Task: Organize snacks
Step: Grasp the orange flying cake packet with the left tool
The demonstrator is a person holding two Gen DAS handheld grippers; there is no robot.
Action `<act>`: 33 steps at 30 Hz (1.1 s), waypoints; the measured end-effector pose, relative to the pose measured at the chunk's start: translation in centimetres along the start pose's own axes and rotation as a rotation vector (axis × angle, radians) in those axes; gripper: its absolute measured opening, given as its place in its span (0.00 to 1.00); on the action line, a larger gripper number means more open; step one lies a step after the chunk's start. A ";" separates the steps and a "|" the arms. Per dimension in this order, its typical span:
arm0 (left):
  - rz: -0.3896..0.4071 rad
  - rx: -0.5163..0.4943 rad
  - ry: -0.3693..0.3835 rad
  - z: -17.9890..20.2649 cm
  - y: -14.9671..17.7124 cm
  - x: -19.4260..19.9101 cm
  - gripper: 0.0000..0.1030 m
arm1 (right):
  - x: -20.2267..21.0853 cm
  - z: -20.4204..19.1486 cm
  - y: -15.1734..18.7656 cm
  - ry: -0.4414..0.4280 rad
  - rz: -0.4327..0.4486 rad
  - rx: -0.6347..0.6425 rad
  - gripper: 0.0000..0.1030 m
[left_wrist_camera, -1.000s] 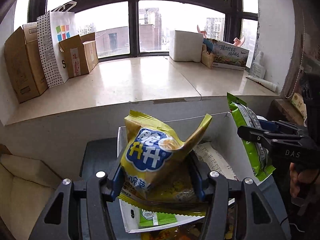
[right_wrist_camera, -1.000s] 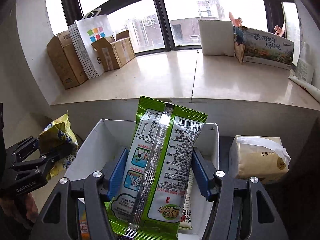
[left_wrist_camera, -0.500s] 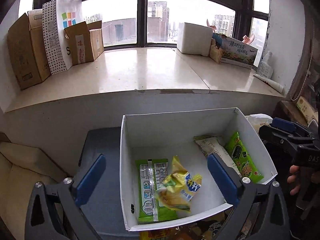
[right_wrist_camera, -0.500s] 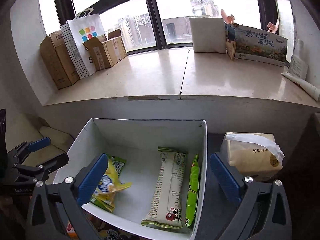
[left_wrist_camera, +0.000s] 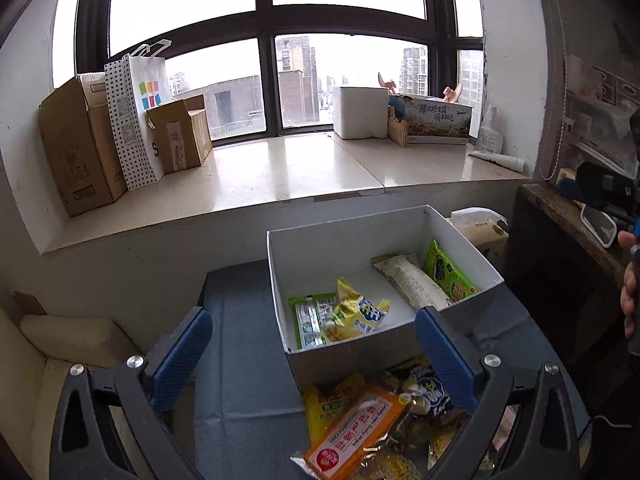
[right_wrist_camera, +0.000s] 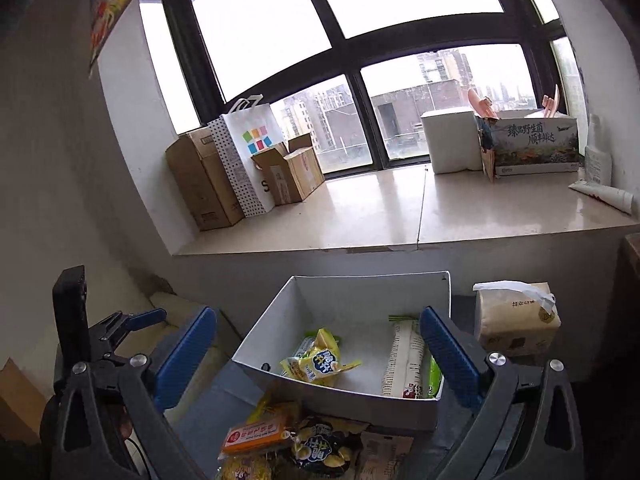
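Big window w/ stone sill behind; dark desk (left_wrist_camera: 248, 360) below. White box (left_wrist_camera: 384, 344) at 12 holds four packets, incl. yellow chip bag (left_wrist_camera: 356, 316). Loose snack pile (left_wrist_camera: 372, 428) at 6 is left. My left tongs (left_wrist_camera: 314, 354) & right tongs (right_wrist_camera: 318, 354): wide, empty.

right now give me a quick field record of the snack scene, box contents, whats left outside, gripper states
container: white box on a dark blue surface
in box, left side: yellow snack bag lying on a green packet
in box, right side: long white packet, green packet against the right wall
left to sort: loose pile in front of the box, with an orange packet on top
left hand-held gripper: open, holds nothing
right hand-held gripper: open, holds nothing
beside box: tissue pack
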State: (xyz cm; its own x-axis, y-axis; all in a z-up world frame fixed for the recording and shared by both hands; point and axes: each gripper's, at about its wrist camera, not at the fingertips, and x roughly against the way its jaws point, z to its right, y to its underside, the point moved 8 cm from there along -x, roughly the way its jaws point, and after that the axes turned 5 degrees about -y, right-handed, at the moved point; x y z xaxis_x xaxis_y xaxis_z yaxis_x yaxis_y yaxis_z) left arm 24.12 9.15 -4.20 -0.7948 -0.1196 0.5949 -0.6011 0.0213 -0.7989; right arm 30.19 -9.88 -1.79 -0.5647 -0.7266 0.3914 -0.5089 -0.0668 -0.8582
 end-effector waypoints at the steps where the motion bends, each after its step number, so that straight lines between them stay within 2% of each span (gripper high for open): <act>1: -0.003 -0.010 0.009 0.2 1.1 0.8 1.00 | 0.7 -0.6 0.3 0.001 0.001 0.019 1.00; 9: -0.055 -0.033 0.125 2.4 8.7 4.9 1.00 | 4.1 -4.5 5.2 -0.067 -0.018 0.048 1.00; 11: -0.061 -0.075 0.189 3.3 9.9 5.6 1.00 | 4.6 -5.1 6.9 -0.049 -0.030 0.063 1.00; 15: -0.083 -0.166 0.258 4.4 11.6 5.5 1.00 | 5.4 -5.9 9.8 -0.069 -0.049 0.051 1.00; 17: -0.109 -0.195 0.317 4.9 12.3 4.7 1.00 | 5.5 -6.1 11.1 -0.076 -0.061 0.030 1.00; 21: -0.154 -0.257 0.349 5.2 13.0 1.1 1.00 | 5.7 -6.5 13.0 -0.092 -0.070 -0.011 1.00; 24: -0.218 -0.288 0.460 5.6 13.5 -2.0 1.00 | 6.0 -6.6 14.1 -0.089 -0.064 -0.031 1.00; 28: -0.255 -0.352 0.503 5.2 13.5 -5.8 1.00 | 5.9 -5.4 15.8 -0.009 -0.127 -0.029 1.00; 30: -0.306 -0.334 0.551 4.9 13.9 -7.5 1.00 | 6.3 -4.7 16.1 0.004 -0.126 -0.048 1.00; 33: -0.357 -0.330 0.561 4.8 14.8 -9.7 1.00 | 7.1 -3.7 16.4 0.024 -0.106 -0.085 1.00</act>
State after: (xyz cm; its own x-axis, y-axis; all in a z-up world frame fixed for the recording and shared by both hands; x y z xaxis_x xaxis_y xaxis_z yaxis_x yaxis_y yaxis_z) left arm 23.30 5.87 -22.20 -0.4164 0.3479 0.8400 -0.7542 0.3839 -0.5328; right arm 15.41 -13.59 -11.79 -0.5194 -0.7019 0.4874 -0.6193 -0.0837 -0.7806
